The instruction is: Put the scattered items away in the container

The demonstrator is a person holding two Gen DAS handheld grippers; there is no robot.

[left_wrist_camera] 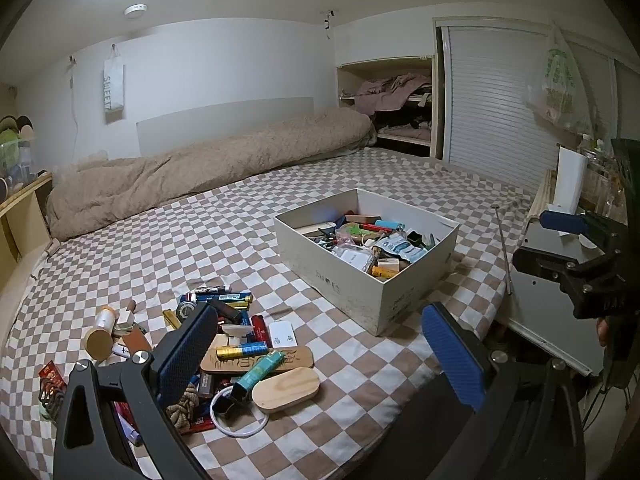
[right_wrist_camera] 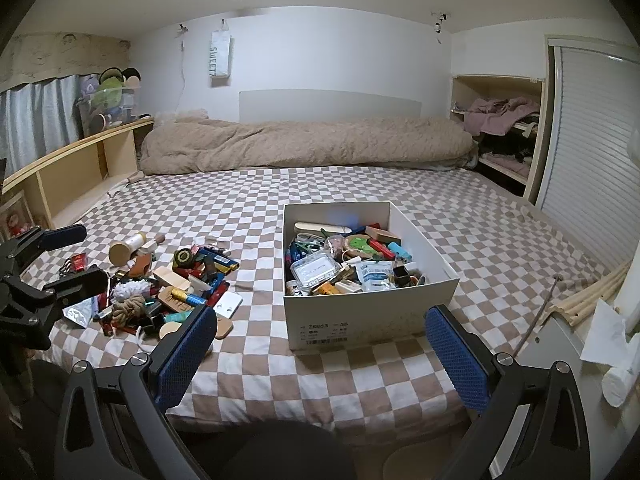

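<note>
— Box (right_wrist_camera: pixel 370 304)?
— On the bed (right_wrist_camera: pixel 360 380), long axis running away toward the rolled duvet (right_wrist_camera: pixel 304 144), right of the scattered pile (right_wrist_camera: pixel 168 292).
— Grippers?
— Left gripper (left_wrist_camera: pixel 320 352), right gripper (right_wrist_camera: pixel 320 344) — both spread wide, empty.

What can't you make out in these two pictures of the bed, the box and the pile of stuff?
- Left wrist view: the left gripper finger covers part of the pile.
- Both views: lower layers in the box are buried under top items.
- Right wrist view: the box label print is too small to read.
- Left wrist view: the right gripper is cut off by the right edge.
</note>
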